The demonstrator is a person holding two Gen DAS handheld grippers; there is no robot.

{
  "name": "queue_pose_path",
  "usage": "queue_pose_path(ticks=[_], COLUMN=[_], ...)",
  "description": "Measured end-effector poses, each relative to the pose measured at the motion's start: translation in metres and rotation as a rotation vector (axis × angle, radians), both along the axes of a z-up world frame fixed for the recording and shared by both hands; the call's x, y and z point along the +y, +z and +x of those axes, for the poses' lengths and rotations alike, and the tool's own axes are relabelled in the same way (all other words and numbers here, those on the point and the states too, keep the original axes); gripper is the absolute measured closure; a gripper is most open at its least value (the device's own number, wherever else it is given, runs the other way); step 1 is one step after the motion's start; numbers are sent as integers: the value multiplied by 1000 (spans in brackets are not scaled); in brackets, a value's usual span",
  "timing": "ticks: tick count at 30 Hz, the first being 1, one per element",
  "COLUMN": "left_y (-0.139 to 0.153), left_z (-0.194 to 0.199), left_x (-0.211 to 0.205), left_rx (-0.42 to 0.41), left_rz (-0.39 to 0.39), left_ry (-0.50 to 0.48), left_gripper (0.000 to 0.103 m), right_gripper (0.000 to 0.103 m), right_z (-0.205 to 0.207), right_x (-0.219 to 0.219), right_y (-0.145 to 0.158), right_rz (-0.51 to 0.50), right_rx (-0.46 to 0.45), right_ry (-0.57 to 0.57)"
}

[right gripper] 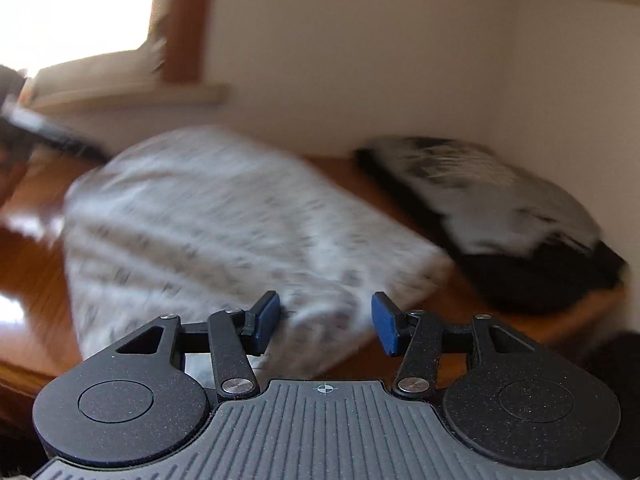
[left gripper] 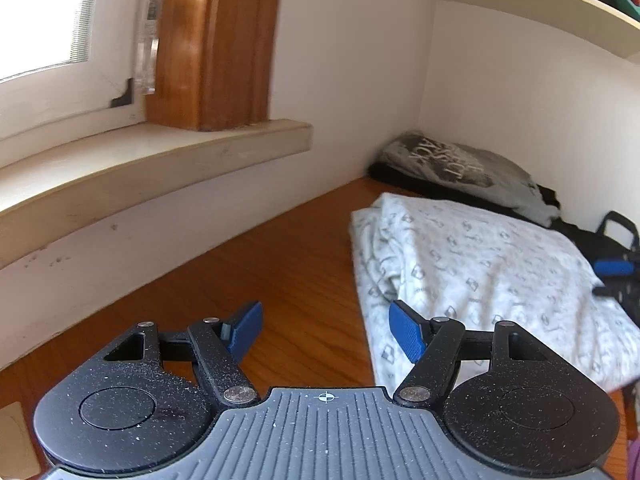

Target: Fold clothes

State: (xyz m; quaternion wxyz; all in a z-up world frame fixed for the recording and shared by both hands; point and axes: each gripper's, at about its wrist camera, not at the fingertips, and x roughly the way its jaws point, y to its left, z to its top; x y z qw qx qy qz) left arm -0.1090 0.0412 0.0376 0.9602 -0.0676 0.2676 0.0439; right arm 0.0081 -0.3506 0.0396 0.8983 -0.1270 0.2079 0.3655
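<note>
White patterned garment folded on wood table — right of left gripper.

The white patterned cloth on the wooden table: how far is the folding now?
Done: the white patterned cloth lies folded on the wooden table, and a grey printed shirt sits folded behind it. In hand: nothing; the left gripper and right gripper are open. Left: no unfolded clothes are visible.

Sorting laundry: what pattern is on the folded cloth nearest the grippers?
White cloth with small grey diamond prints, clearest in the left wrist view.
</note>
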Motion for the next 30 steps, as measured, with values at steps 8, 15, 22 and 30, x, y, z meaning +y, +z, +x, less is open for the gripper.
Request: queue_pose_path(ticks=[8, 15, 22, 30], left_y=[1, -10, -23, -21], left_z=[55, 110, 136, 140], left_x=[-3, 3, 17, 12], left_rx=[19, 108, 140, 116], left_rz=[-112, -186, -247, -209], left_ry=[-73, -154, -183, -168], left_gripper=[30, 38, 33, 28], right_gripper=[52, 48, 48, 45], right_z=[43, 66, 79, 80], right_x=[-42, -33, -22, -14], right_y=[-4, -22, -22, -21], right_rz=[261, 330, 345, 316], right_rx=[236, 360, 369, 345], right_ry=[-125, -112, -82, -87])
